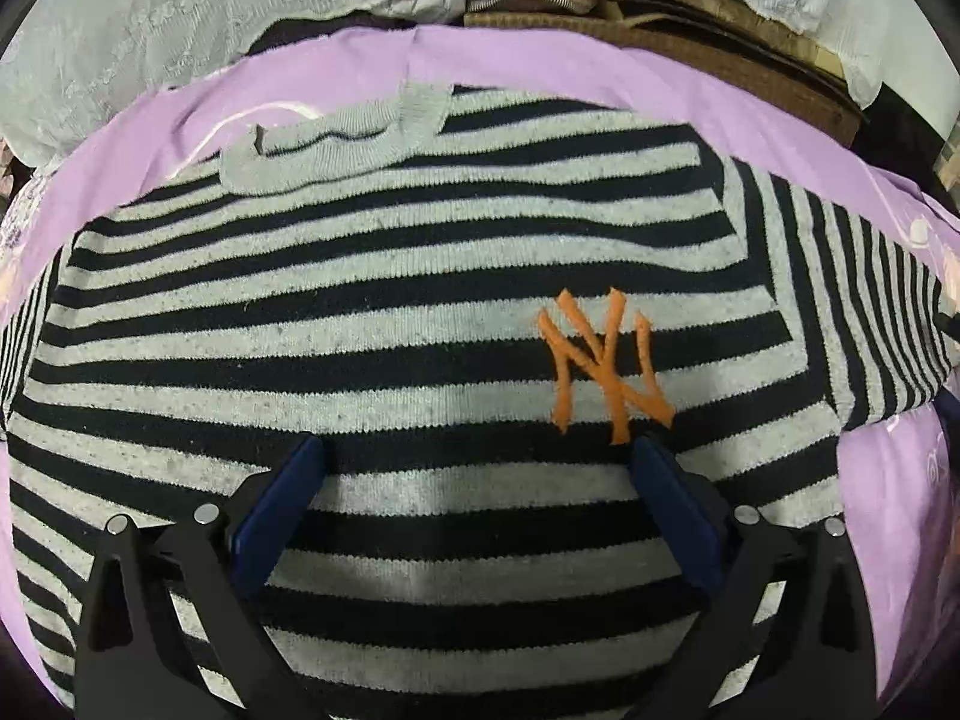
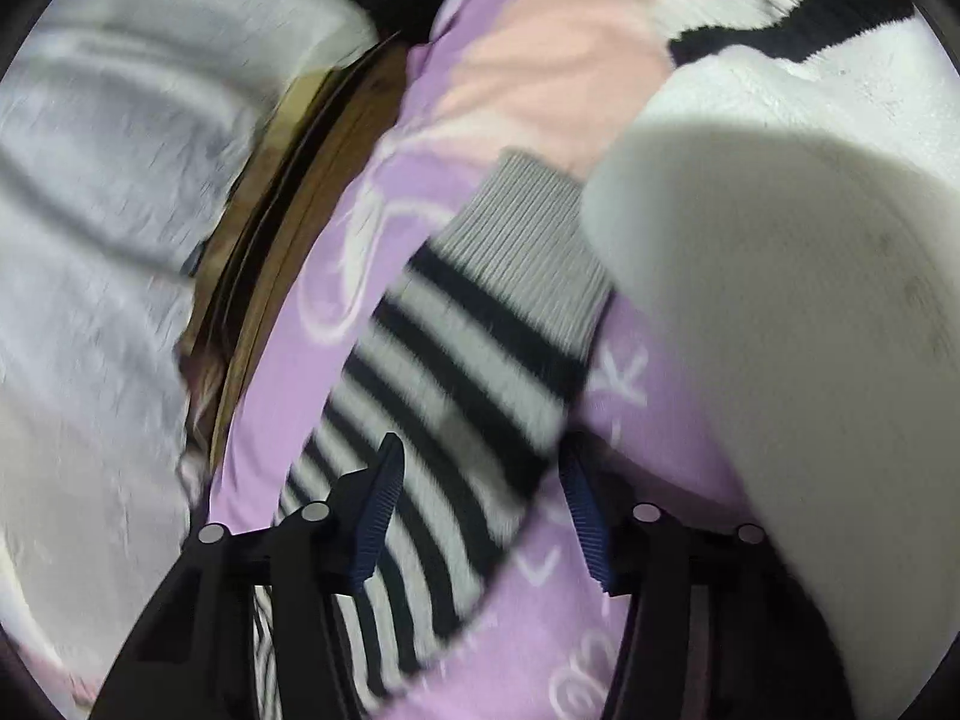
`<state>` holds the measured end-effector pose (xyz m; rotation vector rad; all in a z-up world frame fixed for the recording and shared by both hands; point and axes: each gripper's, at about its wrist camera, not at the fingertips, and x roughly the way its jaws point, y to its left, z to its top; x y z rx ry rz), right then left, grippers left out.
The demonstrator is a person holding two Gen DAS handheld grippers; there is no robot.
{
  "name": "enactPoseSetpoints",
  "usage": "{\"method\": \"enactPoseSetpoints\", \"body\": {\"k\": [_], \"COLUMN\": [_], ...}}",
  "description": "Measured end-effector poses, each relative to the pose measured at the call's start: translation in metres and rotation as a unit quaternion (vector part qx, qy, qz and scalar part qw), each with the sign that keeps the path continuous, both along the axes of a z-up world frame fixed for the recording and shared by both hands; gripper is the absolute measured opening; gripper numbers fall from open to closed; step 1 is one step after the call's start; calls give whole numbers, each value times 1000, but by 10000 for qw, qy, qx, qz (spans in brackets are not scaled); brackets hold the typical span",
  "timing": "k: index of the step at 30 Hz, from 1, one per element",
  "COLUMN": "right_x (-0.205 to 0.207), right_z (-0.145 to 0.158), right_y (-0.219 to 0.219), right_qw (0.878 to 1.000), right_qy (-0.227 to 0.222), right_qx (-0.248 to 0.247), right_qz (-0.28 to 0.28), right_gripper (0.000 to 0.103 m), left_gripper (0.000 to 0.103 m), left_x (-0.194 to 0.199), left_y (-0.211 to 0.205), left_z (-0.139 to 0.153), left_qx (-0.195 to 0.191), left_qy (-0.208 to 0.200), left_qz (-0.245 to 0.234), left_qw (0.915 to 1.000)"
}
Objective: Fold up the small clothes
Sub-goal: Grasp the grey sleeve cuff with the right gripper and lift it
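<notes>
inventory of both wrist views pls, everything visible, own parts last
striped sweater: 1, grey and black stripes, laid flat on the purple sheet, grey collar at the far edge
NY logo: 1, orange, on the sweater's chest, just beyond the left tongs' right finger
sweater sleeve: 1, striped with a grey ribbed cuff, lying on the sheet, running between the right tongs' fingers
purple sheet: 1, lilac with a white and pink print, under the sweater
white cloth: 1, white, textured, beyond the sheet
brown boards: a stack, count unclear, brown, beyond the sheet's far edge
white fleecy item: 1, white, right side of the right wrist view, blurred, nature unclear
left tongs: 1, black with blue pads, open over the sweater's chest
right tongs: 1, same, open astride the sleeve
</notes>
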<state>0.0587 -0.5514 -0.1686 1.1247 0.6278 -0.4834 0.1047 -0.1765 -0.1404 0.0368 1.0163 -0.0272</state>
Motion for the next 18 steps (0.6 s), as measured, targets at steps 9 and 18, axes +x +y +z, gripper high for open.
{"method": "enactPoseSetpoints", "body": {"k": [9, 18], "right_x": [5, -2], "right_z": [-3, 36], "right_y": [8, 19], "right_qw": [9967, 9920], "right_qy": [6, -767], "right_qx": [-724, -947], "right_qz": [-355, 327], "right_gripper": [23, 7], "left_gripper": [99, 99], "left_x": [-6, 4], "left_y": [-3, -2], "left_z": [-1, 6], "left_qx": [24, -133], "left_qy": [-169, 13], "left_qz": [-32, -137], "left_qw": [9998, 9998]}}
